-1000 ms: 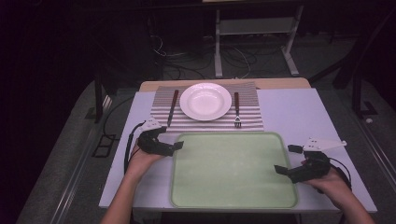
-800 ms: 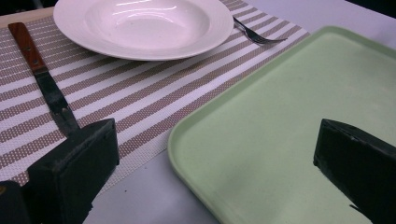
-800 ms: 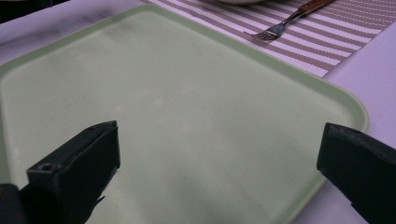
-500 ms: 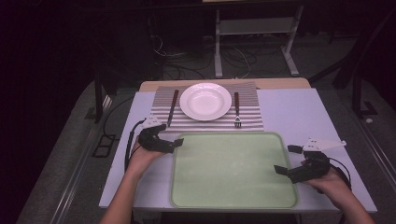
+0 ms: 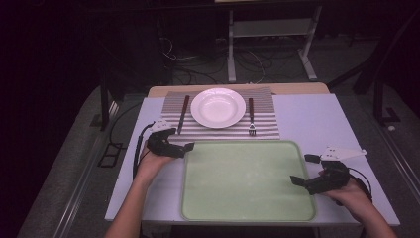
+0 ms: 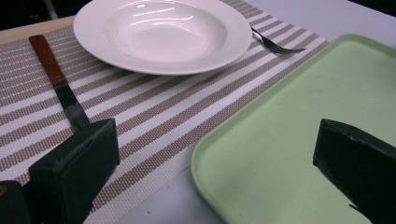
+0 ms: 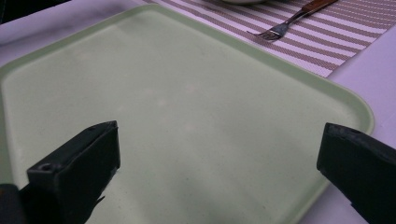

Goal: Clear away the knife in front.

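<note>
Two tools at opposite edges of one green tray, both spread wide, neither holding anything.

Left tool (image 5: 187,147) sits at the near-left corner of the green tray (image 5: 247,213); right tool (image 5: 299,170) at its right edge, one jaw over the tray floor. Tray lies on the surface (image 5: 317,119) between the tools. Beyond the left tool: one striped placemat (image 5: 218,131) carrying one white plate (image 5: 218,107), one wooden-handled knife (image 5: 183,113), one fork (image 5: 251,116). No legible writing on any item.
</note>
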{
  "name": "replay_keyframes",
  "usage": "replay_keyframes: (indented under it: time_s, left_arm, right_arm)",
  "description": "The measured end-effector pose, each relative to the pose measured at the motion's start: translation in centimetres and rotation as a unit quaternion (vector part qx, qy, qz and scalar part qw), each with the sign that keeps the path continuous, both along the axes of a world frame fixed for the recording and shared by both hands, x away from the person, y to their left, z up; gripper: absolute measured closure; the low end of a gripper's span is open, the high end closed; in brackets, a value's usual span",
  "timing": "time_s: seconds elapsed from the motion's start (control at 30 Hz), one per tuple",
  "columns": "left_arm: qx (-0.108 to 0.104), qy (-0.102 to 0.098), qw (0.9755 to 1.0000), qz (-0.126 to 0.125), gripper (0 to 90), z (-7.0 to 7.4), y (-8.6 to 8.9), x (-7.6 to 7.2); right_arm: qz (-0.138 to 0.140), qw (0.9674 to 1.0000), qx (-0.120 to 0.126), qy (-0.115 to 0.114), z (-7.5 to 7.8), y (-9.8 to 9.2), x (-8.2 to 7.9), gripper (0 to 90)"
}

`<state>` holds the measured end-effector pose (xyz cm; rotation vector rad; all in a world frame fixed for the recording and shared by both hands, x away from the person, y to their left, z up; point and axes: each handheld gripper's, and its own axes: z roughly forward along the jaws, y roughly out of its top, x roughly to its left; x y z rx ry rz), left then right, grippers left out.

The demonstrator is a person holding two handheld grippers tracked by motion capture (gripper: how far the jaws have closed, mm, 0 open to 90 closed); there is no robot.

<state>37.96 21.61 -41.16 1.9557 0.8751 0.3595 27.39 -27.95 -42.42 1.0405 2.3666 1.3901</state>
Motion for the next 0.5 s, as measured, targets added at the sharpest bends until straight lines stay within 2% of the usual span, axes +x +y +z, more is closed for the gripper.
replay_keyframes:
  time_s: [0.5]
  left_arm:
    - [0.004, -0.003, 1.0, 0.004, 3.4, 0.0, -0.1, 1.2]
  right_arm:
    - [0.0, 1.0, 0.002, 0.0, 0.0, 0.0, 0.0, 0.0]
